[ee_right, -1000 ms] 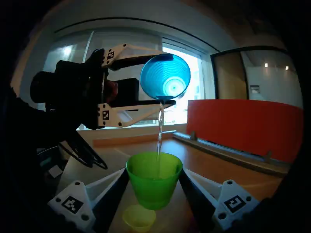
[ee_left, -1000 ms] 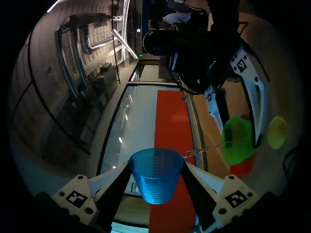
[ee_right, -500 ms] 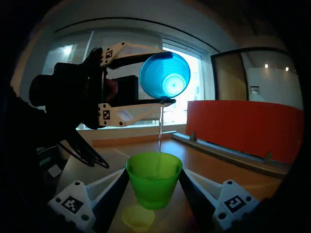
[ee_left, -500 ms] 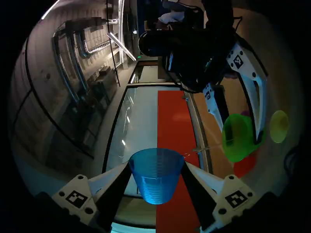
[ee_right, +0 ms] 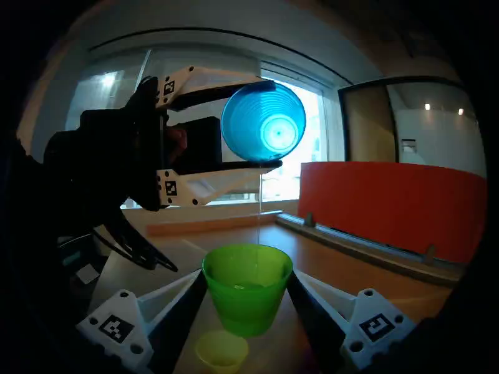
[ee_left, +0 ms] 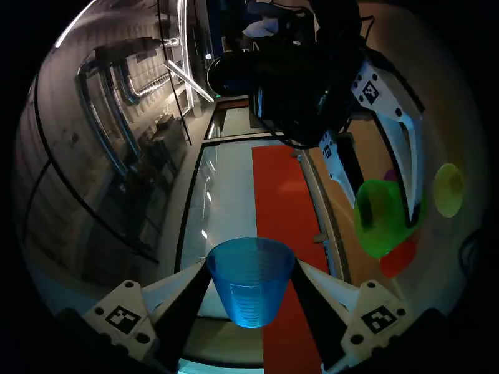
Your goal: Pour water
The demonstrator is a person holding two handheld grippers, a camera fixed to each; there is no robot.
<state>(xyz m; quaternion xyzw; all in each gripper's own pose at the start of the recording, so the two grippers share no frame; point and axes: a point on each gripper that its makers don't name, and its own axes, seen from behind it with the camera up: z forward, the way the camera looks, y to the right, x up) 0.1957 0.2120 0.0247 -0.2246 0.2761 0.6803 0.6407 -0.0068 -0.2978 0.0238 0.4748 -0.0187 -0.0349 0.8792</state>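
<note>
In the left gripper view my left gripper (ee_left: 251, 283) is shut on a clear blue cup (ee_left: 251, 288), tipped onto its side. The right gripper view looks into that blue cup's (ee_right: 263, 123) mouth from below, held by the left gripper (ee_right: 265, 123) and a gloved hand (ee_right: 106, 162). A thin thread of water (ee_right: 258, 209) falls from its rim into a green cup (ee_right: 247, 288). My right gripper (ee_right: 247, 293) is shut on this green cup, upright, with water in its bottom. The left gripper view also has the green cup (ee_left: 382, 218) between the right gripper's (ee_left: 382, 215) white fingers.
A small yellow cup (ee_right: 222, 352) stands on the wooden table (ee_right: 349, 265) just below the green cup; it appears as the yellow cup (ee_left: 448, 189) in the left gripper view. A red panel (ee_right: 393, 202) and a bright window (ee_right: 299, 149) lie behind. A cable (ee_right: 134, 249) loops at the left.
The blue cup has tipped further, its mouth now facing the right gripper's camera more squarely. The water stream has thinned from a solid pour to a fine thread.
</note>
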